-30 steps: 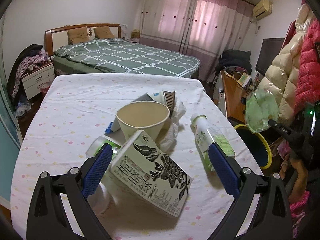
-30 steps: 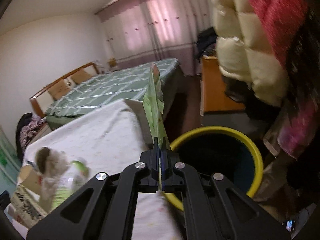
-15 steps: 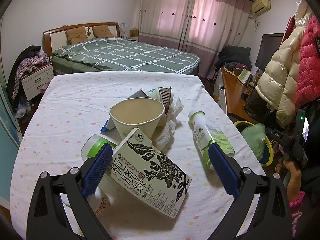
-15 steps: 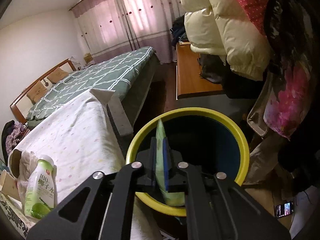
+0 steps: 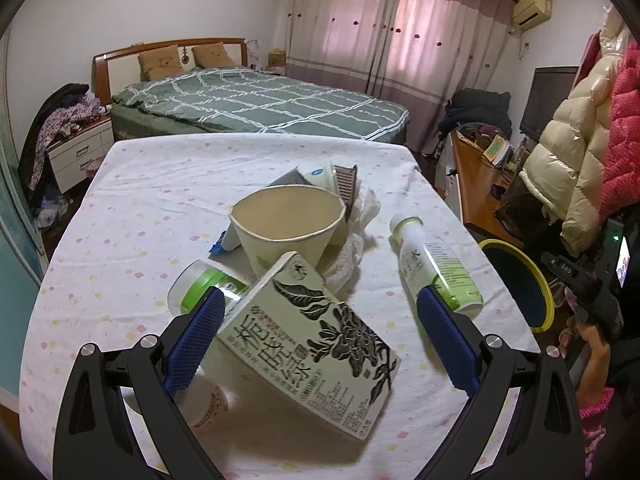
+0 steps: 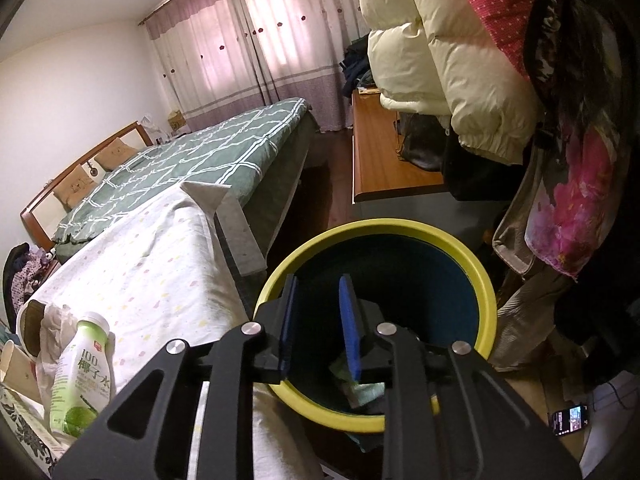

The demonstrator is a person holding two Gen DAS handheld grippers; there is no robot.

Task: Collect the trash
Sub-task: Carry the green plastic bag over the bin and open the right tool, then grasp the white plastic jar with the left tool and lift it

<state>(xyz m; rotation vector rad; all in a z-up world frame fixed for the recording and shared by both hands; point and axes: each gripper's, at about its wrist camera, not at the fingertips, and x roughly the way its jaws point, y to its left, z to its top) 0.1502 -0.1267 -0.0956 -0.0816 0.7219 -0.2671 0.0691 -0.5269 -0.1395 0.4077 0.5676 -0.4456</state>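
Observation:
My right gripper [image 6: 318,322] is open and empty over the yellow-rimmed bin [image 6: 460,248], which stands on the floor beside the table. A green wrapper [image 6: 362,390] lies inside the bin below the fingers. My left gripper [image 5: 316,332] is open above the table, its blue pads either side of a black-and-white drink carton [image 5: 316,344]. Behind the carton sit a paper cup [image 5: 286,228], a green-banded tub [image 5: 200,284], a white tissue [image 5: 360,232] and a green bottle [image 5: 436,268]. The bottle also shows in the right wrist view [image 6: 80,376]. The bin shows at the right in the left wrist view [image 5: 548,308].
The table has a white dotted cloth [image 5: 160,184]. A bed [image 5: 260,100] stands behind it. A wooden desk [image 6: 380,160] and hanging jackets [image 6: 440,60] are close to the bin. A small printed cup [image 5: 208,404] lies under my left gripper. A phone [image 6: 568,420] lies on the floor.
My right gripper lowered the green wrapper into the bin, then opened and let it drop. My left gripper stayed open over the carton, almost still.

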